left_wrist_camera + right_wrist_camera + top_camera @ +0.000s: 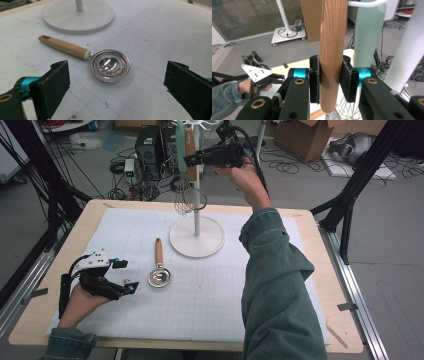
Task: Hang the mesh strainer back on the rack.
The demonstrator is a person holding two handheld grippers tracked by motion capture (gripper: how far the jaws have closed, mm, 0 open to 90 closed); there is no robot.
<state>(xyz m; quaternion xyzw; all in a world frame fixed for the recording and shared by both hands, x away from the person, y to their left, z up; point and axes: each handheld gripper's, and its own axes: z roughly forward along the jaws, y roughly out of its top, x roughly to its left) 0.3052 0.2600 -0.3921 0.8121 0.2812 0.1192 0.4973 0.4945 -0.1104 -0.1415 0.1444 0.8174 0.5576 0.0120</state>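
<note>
Your right gripper (329,82) is clamped on the round wooden handle of the wire whisk (190,142), hanging upright at the white rack (196,236) near the tabletop's far edge, a pale green utensil (369,35) just beside it. Your left gripper (117,86) rests near the left edge, jaws wide and empty. One steel strainer spoon with a wooden handle (110,65) lies between them; the gridded white mat (210,305) toward the near edge lies bare.

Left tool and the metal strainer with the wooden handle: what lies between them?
Only bare gridded mat, seen in the left gripper view.
</note>
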